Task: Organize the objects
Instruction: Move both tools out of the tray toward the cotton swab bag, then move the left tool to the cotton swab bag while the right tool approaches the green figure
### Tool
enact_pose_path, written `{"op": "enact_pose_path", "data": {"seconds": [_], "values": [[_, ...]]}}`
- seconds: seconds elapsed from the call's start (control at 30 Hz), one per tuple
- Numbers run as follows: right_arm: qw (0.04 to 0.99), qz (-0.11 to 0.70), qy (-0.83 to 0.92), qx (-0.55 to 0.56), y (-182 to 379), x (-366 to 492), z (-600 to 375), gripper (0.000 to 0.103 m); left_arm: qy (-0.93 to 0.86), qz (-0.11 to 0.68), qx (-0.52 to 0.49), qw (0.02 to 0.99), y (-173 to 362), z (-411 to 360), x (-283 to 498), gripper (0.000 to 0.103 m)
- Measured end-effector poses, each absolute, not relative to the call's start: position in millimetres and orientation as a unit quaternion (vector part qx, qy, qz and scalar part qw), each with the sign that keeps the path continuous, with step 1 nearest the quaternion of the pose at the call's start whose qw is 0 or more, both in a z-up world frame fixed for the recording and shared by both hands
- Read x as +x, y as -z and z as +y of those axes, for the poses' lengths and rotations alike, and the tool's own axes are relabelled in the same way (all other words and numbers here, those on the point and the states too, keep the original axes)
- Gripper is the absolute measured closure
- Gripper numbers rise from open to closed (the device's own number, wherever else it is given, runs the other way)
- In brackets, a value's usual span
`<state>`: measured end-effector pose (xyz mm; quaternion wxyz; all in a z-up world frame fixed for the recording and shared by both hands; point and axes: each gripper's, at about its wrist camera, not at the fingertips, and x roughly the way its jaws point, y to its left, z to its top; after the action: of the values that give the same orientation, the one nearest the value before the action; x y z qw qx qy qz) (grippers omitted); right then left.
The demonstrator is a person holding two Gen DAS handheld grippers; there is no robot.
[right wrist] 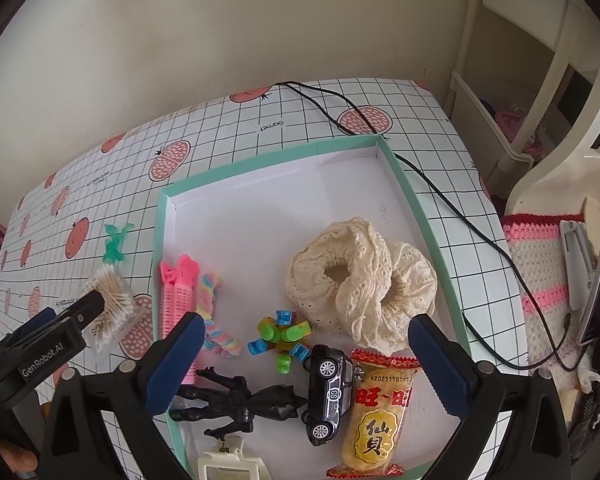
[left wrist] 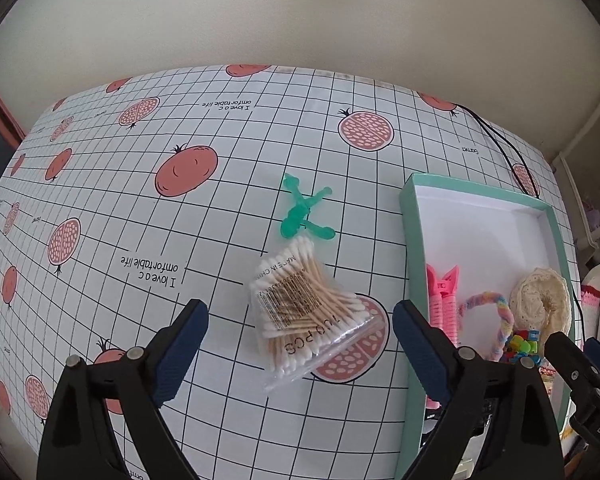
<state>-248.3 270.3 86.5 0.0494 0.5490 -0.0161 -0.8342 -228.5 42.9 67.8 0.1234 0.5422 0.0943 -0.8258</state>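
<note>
left hand-held gripper [left wrist: 300,340] spread wide around cotton swab bag [left wrist: 300,312]; right hand-held gripper [right wrist: 304,360] apart over box [right wrist: 428,216]

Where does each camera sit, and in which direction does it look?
Left wrist: on the open left gripper, looking down at the cotton swab bag and green toy on the table; the right gripper's tip shows at right.
Right wrist: on the open right gripper, over the teal box; the left gripper shows at left.
Shared: swab bag, green toy, box, pink hair clip, cream scrunchie.
</note>
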Motion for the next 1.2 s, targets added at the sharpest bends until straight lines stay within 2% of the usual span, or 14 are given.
{"op": "enact_pose_path", "data": {"seconds": [0.73,1.2], "values": [[0.062,-0.002,0.836,0.545,-96.5,-243.7,255.6,0.0,0.828,0.096,0.543,0.097,-78.3,38.8,-227.0,0.009],[0.093,0.004,0.838,0.538,-102.3,-235.2,207.0,0.0,0.828,0.121,0.533,0.127,-92.0,-24.6,-210.7,0.009]]}}
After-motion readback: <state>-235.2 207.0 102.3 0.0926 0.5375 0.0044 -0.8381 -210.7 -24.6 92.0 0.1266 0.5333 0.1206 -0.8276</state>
